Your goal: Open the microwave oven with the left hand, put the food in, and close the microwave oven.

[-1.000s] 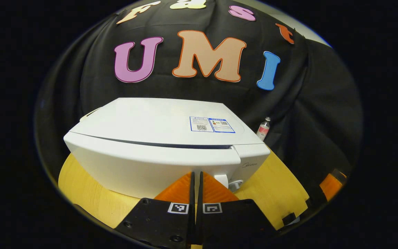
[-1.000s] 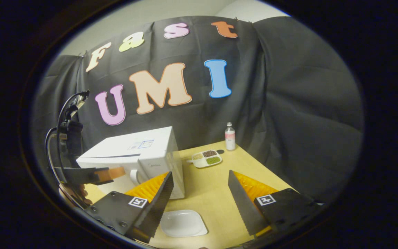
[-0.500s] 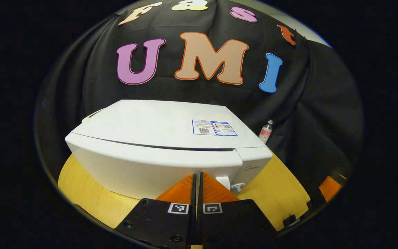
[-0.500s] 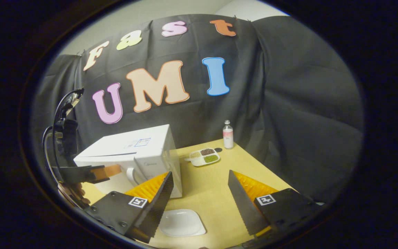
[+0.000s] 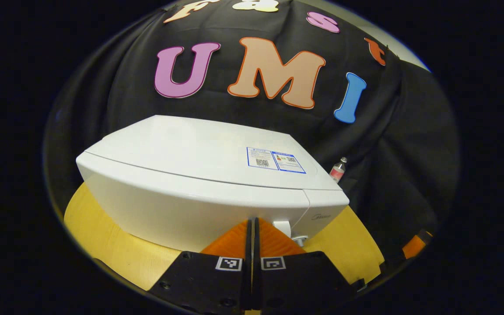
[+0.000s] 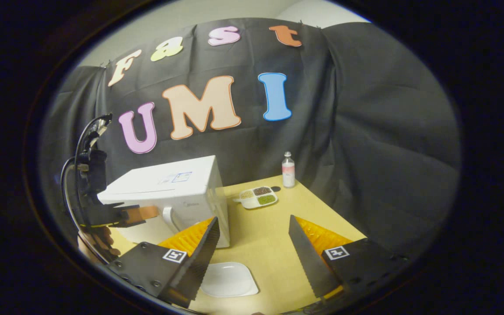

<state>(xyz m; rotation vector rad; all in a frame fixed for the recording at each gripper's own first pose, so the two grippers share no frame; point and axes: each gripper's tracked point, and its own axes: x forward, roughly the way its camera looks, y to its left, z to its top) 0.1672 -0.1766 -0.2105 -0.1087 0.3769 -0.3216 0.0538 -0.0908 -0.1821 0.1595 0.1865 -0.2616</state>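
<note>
Left gripper [image 5: 252,225] held level at the front of the microwave oven [image 5: 199,183], fingers pressed together with nothing visibly between them, tips just by the door's handle [image 5: 283,226]; seen from the right gripper view as well [image 6: 153,213], with a hand [image 6: 101,243] under it. Right gripper [image 6: 254,229] raised over the wooden table [image 6: 274,236], fingers spread wide and empty, above a white plate [image 6: 229,280]. Farther back, a divided food tray [image 6: 257,197] and a small bottle [image 6: 288,169] near the black cloth wall. Microwave door closed.
</note>
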